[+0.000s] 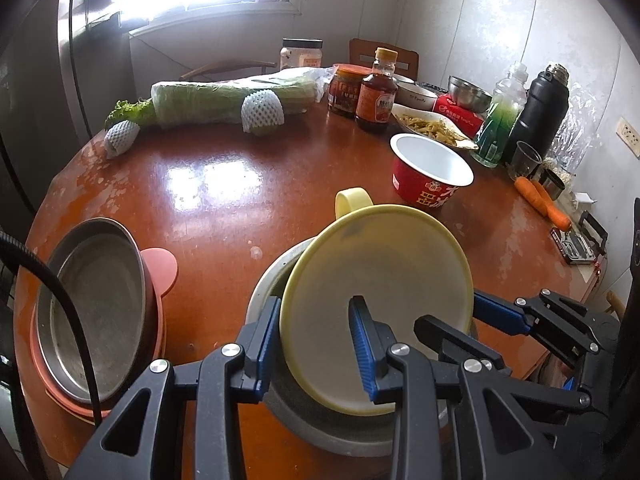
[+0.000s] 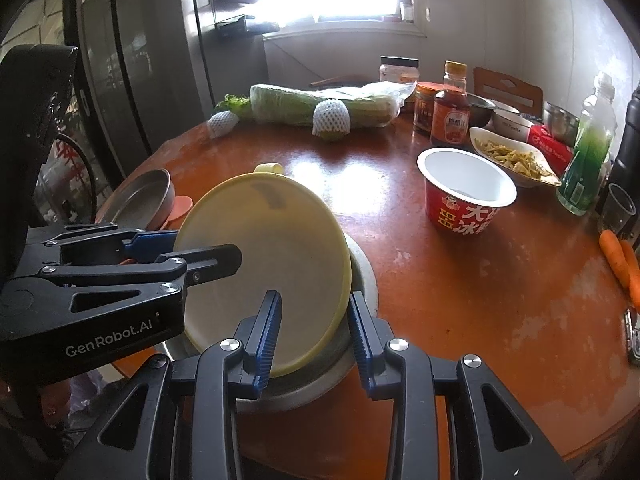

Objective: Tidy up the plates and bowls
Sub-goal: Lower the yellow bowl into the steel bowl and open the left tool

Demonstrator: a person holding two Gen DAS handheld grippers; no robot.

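A matte yellow plastic bowl (image 1: 384,300), round with a looped handle, is held tilted over a dull grey metal bowl (image 1: 320,420) near the front edge of the glossy, worn reddish desk (image 1: 224,200). Its thin rim is pinched on one side by the ribbed blue pads of the left hand-held gripper (image 1: 316,348) and on the other by the right hand-held gripper (image 2: 314,332). A shallow steel pan (image 1: 96,312) is nested in a pink dish (image 1: 164,268) at the desk's left edge.
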